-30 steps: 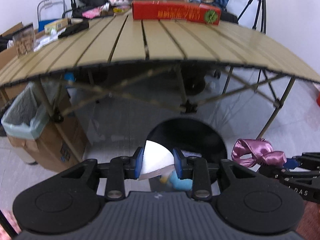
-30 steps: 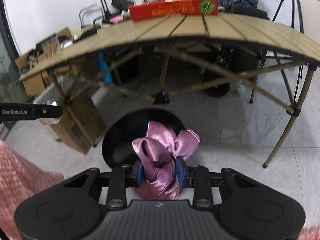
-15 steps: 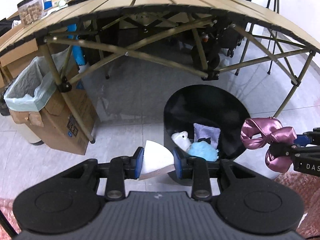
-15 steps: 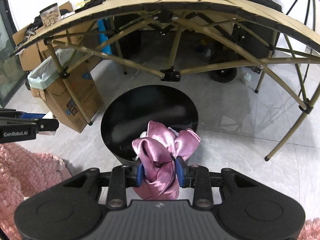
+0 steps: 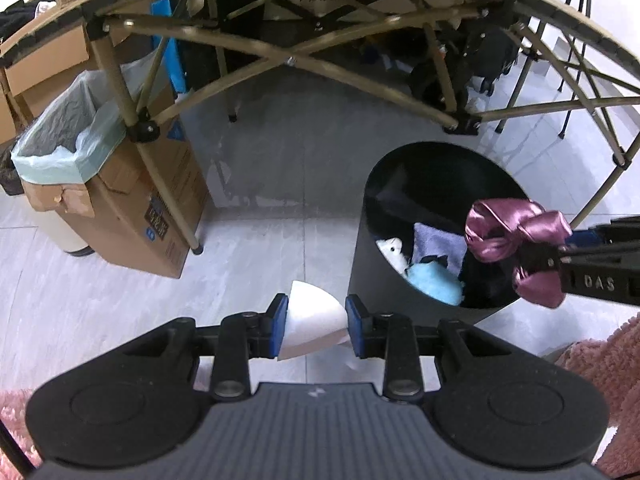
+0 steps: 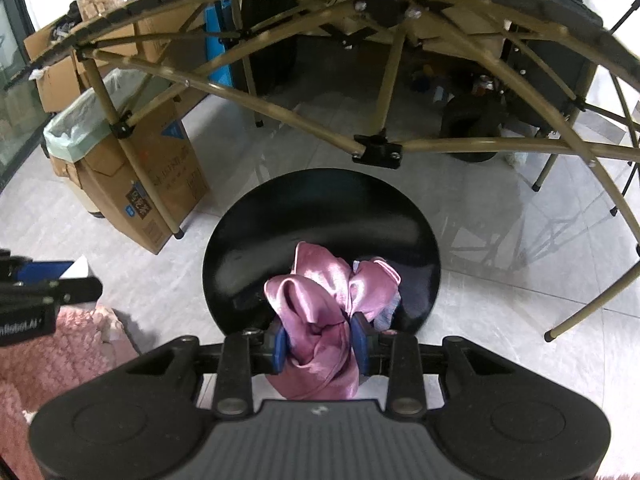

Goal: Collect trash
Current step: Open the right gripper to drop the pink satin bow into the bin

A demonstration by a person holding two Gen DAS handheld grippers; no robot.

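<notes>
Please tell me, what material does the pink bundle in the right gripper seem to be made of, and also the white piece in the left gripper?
The pink bundle looks like satin-type fabric: glossy, with soft folds and bright highlights along the creases. The exact fibre cannot be told. The white piece, clamped in the left gripper, looks like paper or thin card: matte, flat, with a clean curved edge. The right gripper pinches the fabric.

Two grippers are in view: the left gripper point(image 5: 316, 326) and the right gripper point(image 6: 320, 340). One white paper piece point(image 5: 310, 324) and one pink satin cloth point(image 6: 320, 320) are carried. There is one black round bin point(image 5: 368, 256), with three visible items inside: one white point(image 5: 394, 250), one light blue point(image 5: 434, 280), one lavender point(image 5: 438, 242). One lined cardboard box point(image 5: 136, 220), one folding table point(image 5: 280, 46) and one pink rug point(image 6: 60, 360) complete the count.
</notes>
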